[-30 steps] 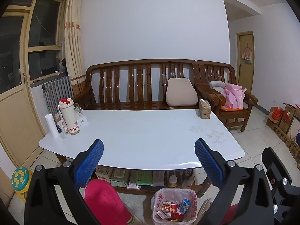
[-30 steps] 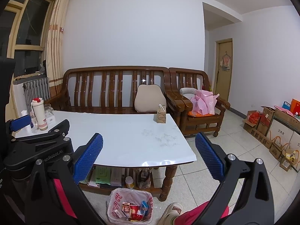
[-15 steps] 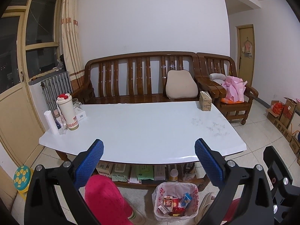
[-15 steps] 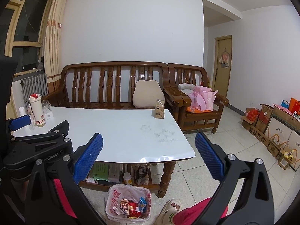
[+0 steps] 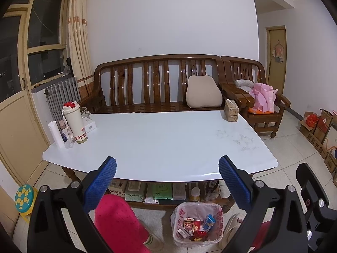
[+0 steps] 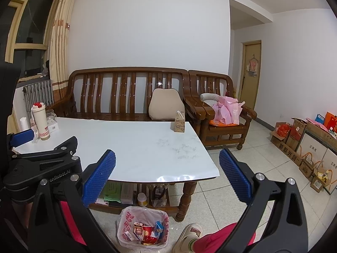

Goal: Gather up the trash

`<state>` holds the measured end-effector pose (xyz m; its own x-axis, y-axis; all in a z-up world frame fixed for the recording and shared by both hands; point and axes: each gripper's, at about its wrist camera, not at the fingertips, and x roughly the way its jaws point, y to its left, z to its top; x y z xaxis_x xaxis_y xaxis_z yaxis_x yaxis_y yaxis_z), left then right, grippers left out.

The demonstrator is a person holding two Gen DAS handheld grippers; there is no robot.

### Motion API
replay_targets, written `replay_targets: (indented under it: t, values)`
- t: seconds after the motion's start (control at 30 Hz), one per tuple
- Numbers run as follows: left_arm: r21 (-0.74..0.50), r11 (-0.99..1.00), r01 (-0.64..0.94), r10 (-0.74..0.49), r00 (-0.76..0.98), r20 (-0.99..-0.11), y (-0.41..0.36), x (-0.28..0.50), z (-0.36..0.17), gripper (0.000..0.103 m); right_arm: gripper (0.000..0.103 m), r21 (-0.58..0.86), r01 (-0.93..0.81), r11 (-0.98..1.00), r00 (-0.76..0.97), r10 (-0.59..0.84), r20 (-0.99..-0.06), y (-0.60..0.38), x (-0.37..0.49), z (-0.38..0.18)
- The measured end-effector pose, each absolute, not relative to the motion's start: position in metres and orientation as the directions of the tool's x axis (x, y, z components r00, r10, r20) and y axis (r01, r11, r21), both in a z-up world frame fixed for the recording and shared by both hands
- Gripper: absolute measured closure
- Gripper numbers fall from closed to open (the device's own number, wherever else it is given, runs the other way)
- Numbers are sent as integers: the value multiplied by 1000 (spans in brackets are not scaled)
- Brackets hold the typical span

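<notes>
A bin lined with a clear plastic bag stands on the floor in front of the white table; it holds several small cartons and wrappers. It also shows in the right wrist view. My left gripper is open and empty, held above the table's near edge. My right gripper is open and empty, near the table's right front corner. A small brown carton stands at the table's far right; it also shows in the right wrist view.
A thermos, a paper roll and small items stand at the table's left end. A wooden sofa and armchair with a pink bag are behind. Cardboard boxes line the right wall. A person's pink-clad legs are below.
Both grippers have risen and drawn back a little, so the table and bin sit lower and farther in view. The jaws stay open.
</notes>
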<state>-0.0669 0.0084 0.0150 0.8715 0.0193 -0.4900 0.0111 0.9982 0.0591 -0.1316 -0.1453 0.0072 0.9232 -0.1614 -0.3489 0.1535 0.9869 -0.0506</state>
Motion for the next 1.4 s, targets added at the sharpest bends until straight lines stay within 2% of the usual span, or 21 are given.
replay_targets:
  t: [1.4]
  values:
    - [62, 998, 2, 29, 872, -488, 14, -65, 8, 8, 7, -59, 145, 988, 924, -156, -349, -145, -129, 7]
